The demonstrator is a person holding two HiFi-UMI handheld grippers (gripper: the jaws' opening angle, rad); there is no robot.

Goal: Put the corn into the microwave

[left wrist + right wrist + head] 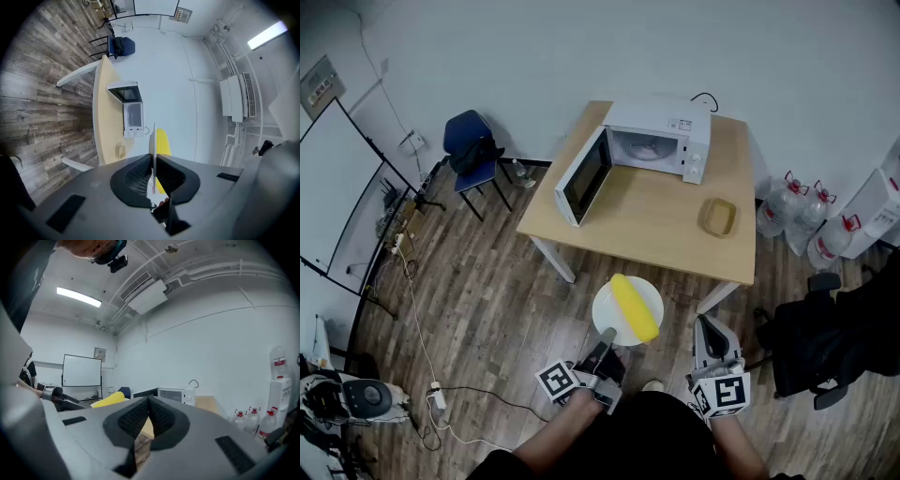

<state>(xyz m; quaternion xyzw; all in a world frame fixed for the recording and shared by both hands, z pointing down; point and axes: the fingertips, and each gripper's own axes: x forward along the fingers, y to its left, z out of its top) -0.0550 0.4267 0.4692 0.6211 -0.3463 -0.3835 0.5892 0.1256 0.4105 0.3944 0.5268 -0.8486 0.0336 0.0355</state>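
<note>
A yellow corn cob [635,307] lies on a round white plate [607,307] held in the air in front of the table. My left gripper [607,337] is shut on the plate's near rim. In the left gripper view the plate [153,145] shows edge-on between the black pads, with the corn [163,143] on its right side. The white microwave [661,141] stands at the back of the wooden table [647,220] with its door [585,176] swung wide open to the left. My right gripper [708,326] hangs to the right of the plate, shut and holding nothing; its pads [136,418] meet at the tips.
A small wooden dish [719,217] sits on the table's right part. A blue chair [473,150] stands left of the table, water bottles [797,208] and a black office chair [811,347] on the right. Cables [441,403] lie on the wood floor at the left.
</note>
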